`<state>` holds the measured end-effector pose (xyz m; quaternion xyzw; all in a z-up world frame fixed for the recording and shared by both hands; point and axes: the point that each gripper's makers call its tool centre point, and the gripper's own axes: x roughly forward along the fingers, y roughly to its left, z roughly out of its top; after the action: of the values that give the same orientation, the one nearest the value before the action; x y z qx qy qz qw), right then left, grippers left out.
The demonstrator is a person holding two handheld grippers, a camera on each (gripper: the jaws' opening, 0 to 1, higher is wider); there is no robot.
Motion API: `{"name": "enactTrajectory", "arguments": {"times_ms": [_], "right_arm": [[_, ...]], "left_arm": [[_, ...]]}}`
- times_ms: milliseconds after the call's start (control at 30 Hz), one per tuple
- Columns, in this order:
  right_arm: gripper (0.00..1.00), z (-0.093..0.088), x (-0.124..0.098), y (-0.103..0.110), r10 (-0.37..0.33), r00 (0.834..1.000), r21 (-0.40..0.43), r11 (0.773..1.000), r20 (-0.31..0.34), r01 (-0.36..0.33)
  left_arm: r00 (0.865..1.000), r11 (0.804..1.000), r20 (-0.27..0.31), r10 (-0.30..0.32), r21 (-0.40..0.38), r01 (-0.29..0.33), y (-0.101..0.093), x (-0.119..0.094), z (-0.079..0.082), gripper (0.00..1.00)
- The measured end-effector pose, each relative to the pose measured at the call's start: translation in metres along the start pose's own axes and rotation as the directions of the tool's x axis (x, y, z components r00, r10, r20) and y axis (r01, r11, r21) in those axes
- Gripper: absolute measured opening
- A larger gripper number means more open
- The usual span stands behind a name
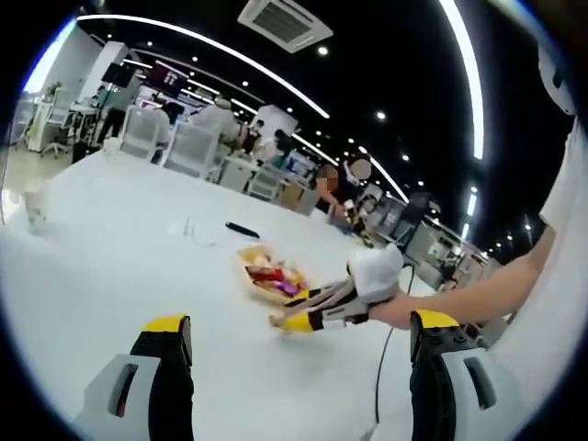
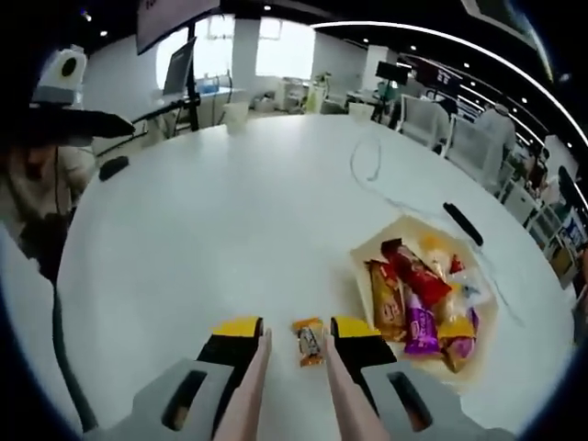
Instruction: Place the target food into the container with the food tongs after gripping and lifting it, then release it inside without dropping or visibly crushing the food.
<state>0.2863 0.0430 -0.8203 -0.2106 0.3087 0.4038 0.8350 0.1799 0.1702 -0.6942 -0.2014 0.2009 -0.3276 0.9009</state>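
White table (image 2: 202,230), black pen (image 2: 462,223), white cable (image 2: 367,161), office chairs (image 1: 193,147)

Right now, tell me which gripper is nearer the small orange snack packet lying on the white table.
Right. The right gripper has its tongs straddling the small orange snack packet, beside the snack tray. The left gripper hangs open, well back from it.

You are looking at one tray (image 2: 366,246) holding roughly six snack packets (image 2: 418,272), one orange packet (image 2: 309,341) lying apart, and one black pen (image 2: 462,223).
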Motion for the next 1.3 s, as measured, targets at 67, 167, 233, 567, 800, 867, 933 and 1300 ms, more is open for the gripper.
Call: {"name": "enactTrajectory", "arguments": {"times_ms": [67, 167, 233, 567, 800, 867, 933, 1300], "right_arm": [[0.29, 0.003, 0.001, -0.006, -0.013, 1.000, -0.003, 1.000, 0.003, 0.013], [0.29, 0.000, 0.009, -0.019, -0.025, 0.999, 0.004, 1.000, -0.021, 0.025], [0.29, -0.001, 0.013, -0.020, -0.014, 0.999, 0.019, 1.000, -0.032, 0.015], [0.29, -0.008, 0.023, -0.013, 0.024, 0.996, 0.026, 0.999, -0.080, -0.022], [0.27, -0.014, 0.023, -0.008, 0.035, 0.996, 0.058, 0.998, -0.084, -0.030], [0.25, -0.015, 0.023, -0.008, 0.036, 0.995, 0.057, 0.998, -0.089, -0.031], [0.24, -0.014, 0.024, -0.010, 0.031, 0.996, 0.081, 0.996, -0.085, -0.024], [0.21, -0.015, 0.022, -0.014, 0.000, 0.998, 0.113, 0.994, -0.070, 0.008]], "left_arm": [[1.000, 1.000, 0.001, 0.003, -0.004, -0.003, 0.001, 0.000, -0.001, 0.99], [1.000, 1.000, 0.005, 0.005, -0.005, -0.005, 0.002, -0.002, -0.002, 0.99], [1.000, 1.000, 0.012, 0.015, -0.008, -0.014, 0.005, -0.006, -0.001, 0.99], [0.997, 0.997, 0.054, 0.062, -0.044, -0.060, 0.022, -0.020, 0.000, 0.99], [0.997, 0.997, 0.051, 0.063, -0.050, -0.060, 0.022, -0.022, -0.002, 0.99], [0.997, 0.997, 0.056, 0.060, -0.053, -0.057, 0.020, -0.022, -0.003, 0.99], [0.997, 0.997, 0.056, 0.057, -0.055, -0.054, 0.018, -0.021, -0.003, 0.99], [0.998, 0.998, 0.050, 0.043, -0.050, -0.041, 0.011, -0.020, -0.006, 0.99]]}}
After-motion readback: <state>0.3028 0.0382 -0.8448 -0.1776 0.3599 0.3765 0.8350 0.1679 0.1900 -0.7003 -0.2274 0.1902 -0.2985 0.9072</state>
